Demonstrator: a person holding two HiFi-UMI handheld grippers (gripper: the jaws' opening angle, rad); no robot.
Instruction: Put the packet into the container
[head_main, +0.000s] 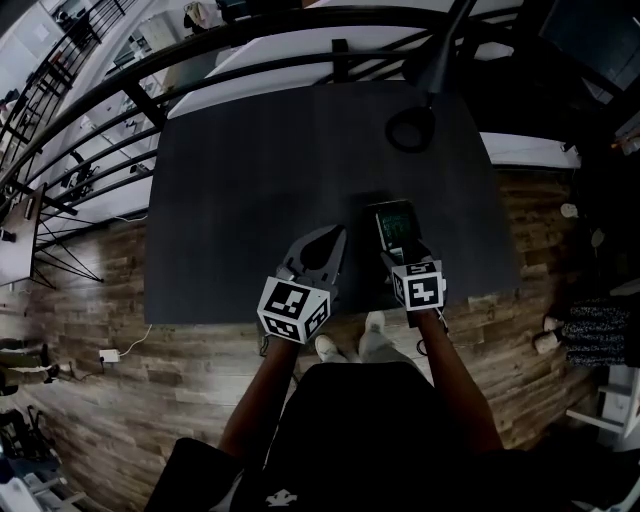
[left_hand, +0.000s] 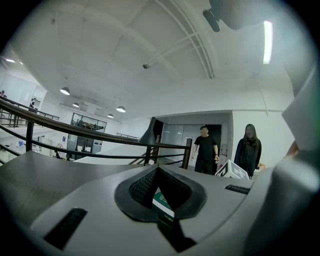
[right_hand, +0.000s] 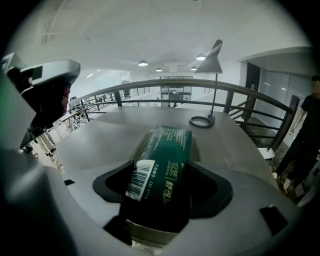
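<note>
A dark green packet (head_main: 395, 225) with a white barcode label lies lengthwise between the jaws of my right gripper (head_main: 398, 238), which is shut on it just above the dark table (head_main: 250, 200). In the right gripper view the packet (right_hand: 162, 170) fills the gap of that gripper (right_hand: 162, 187); a pale edge shows under its near end, and I cannot tell what it is. My left gripper (head_main: 333, 240) hovers close to the left of the packet, jaws together at the tip, holding nothing. Past the left gripper (left_hand: 159, 192) a corner of the packet (left_hand: 162, 202) shows. No container is distinct.
A desk lamp stands at the table's far right with its ring base (head_main: 410, 128) on the top. A black railing (head_main: 250, 60) curves behind the table. Two people (left_hand: 205, 150) stand beyond it. The table's front edge is just under both grippers.
</note>
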